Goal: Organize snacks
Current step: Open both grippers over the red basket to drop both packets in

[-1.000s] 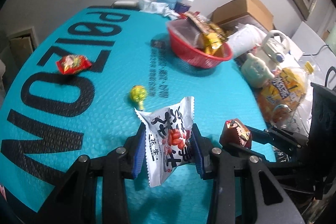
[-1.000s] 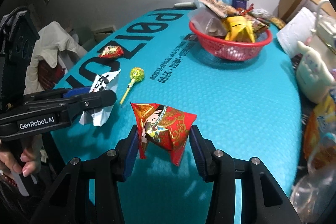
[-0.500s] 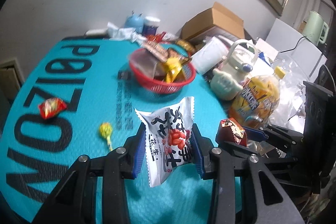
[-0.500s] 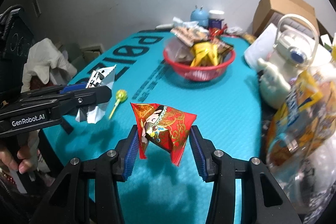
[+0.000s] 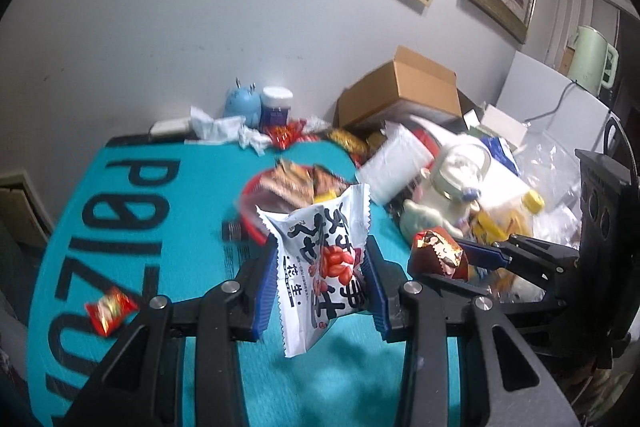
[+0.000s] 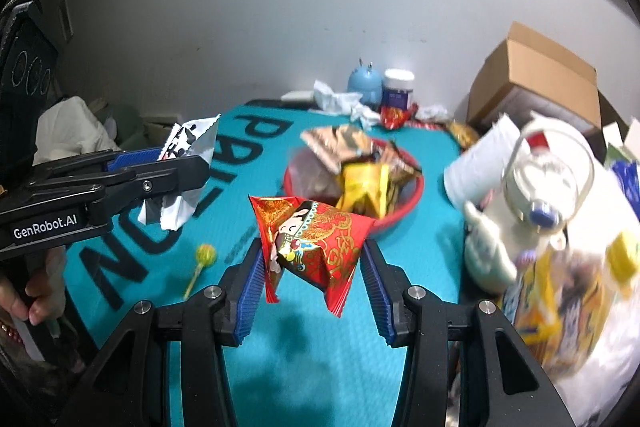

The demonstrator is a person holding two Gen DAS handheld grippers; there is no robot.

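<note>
left tongs clamp white peanut packet upright, clear of tabletop | right tongs pinch red packet, likely both bound for red basket ahead, blurred | loose lollipop, teal mat | cardboard box, grey wall

The right gripper clamps a red snack packet between its blue-padded fingers, above the teal table. Beyond sits a red basket heaped with snacks. At left, the left gripper pinches a white packet; a lollipop lies below.
</note>
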